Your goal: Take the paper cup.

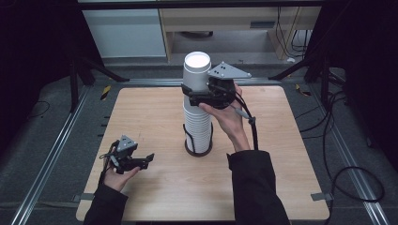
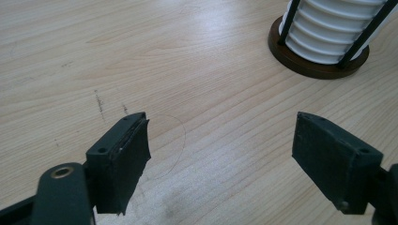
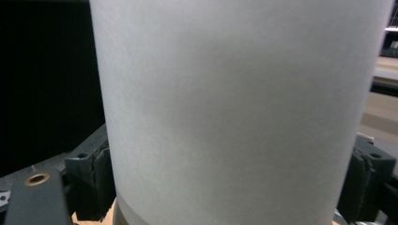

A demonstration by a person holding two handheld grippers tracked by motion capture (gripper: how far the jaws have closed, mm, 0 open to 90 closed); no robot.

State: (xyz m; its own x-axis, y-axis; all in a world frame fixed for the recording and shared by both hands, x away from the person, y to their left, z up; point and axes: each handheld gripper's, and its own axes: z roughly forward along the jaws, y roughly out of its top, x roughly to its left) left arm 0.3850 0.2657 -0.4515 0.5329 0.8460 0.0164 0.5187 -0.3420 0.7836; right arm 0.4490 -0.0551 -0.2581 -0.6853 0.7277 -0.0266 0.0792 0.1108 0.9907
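The top paper cup (image 1: 197,70) is gripped by the right claw (image 1: 195,92), with one jaw pressed on each side of its white wall (image 3: 234,108). This cup sits at the top of a tall stack of cups (image 1: 197,123), which is held upright in a wire holder with a round brown base (image 2: 315,65) near the middle of the table (image 1: 155,112). The left claw (image 1: 146,159) is kept open just above the bare table surface, well apart from the stack.

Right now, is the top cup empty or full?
Empty: the high view looks into the top cup and shows just its bare white inside, while the right tool holds it.
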